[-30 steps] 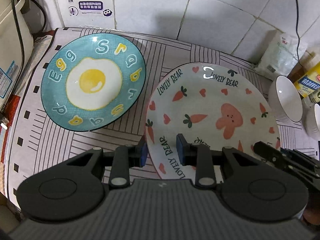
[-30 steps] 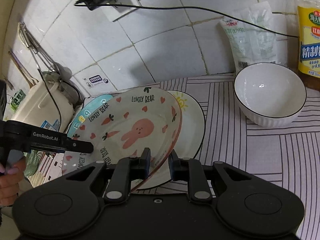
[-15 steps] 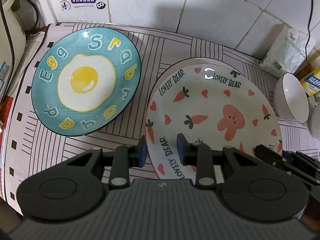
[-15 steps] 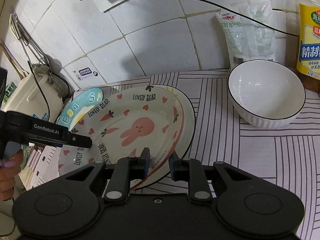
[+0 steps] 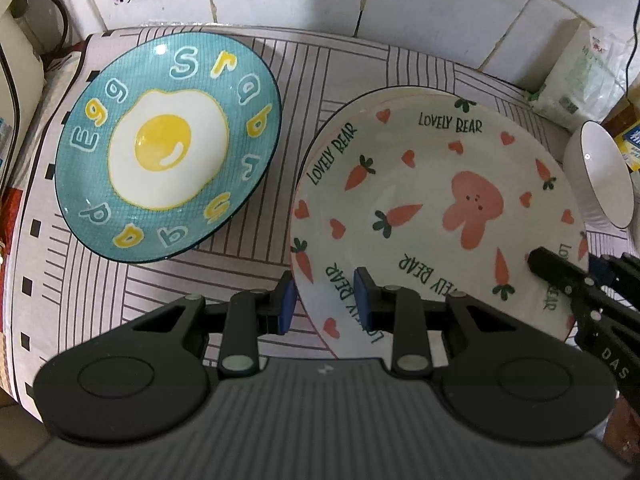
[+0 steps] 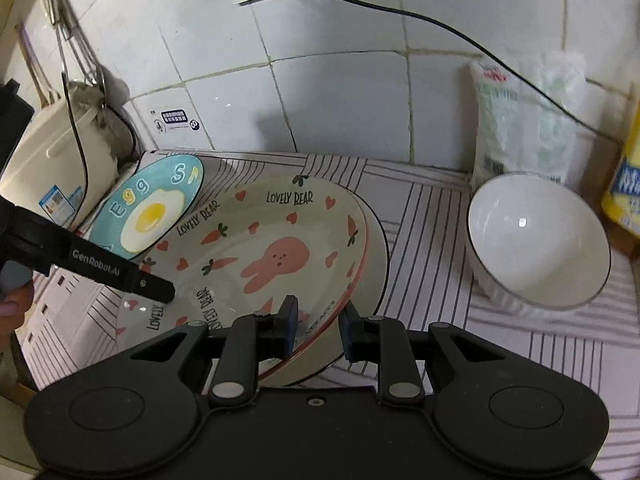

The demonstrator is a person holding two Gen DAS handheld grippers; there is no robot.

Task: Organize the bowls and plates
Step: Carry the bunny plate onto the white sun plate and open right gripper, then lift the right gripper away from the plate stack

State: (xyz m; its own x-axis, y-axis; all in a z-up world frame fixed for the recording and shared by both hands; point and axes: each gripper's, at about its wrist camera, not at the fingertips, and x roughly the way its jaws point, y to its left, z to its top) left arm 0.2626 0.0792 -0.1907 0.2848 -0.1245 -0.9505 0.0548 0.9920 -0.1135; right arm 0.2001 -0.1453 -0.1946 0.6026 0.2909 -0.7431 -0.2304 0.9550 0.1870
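**Two grips on one plate, above another**

I am holding the bear plate (image 5: pixel 432 208) with both tools. My left gripper (image 5: pixel 323 300) is standing with its fingers on the two sides of the plate's near-left rim, and the gap looks a little wider than the rim, so I cannot tell if it is really pinching. My right gripper (image 6: pixel 318 326) is closing on the near rim in the same way; one pad seems to be touching, the other I cannot tell.

The bear plate is sitting tilted on a white plate (image 6: pixel 376 256) near the middle of the worktop. I am judging that the danger is here: if one side lets go first, the glazed rim may slide out and knock the plate under it. If I am pulling unevenly, the plate may twist between the pads.

The egg plate (image 5: pixel 168 144) is lying apart at the left back corner, with nothing in it. The bowl (image 6: pixel 536 240) at the right edge is also holding nothing, and it is near enough that a swinging plate could hit it.
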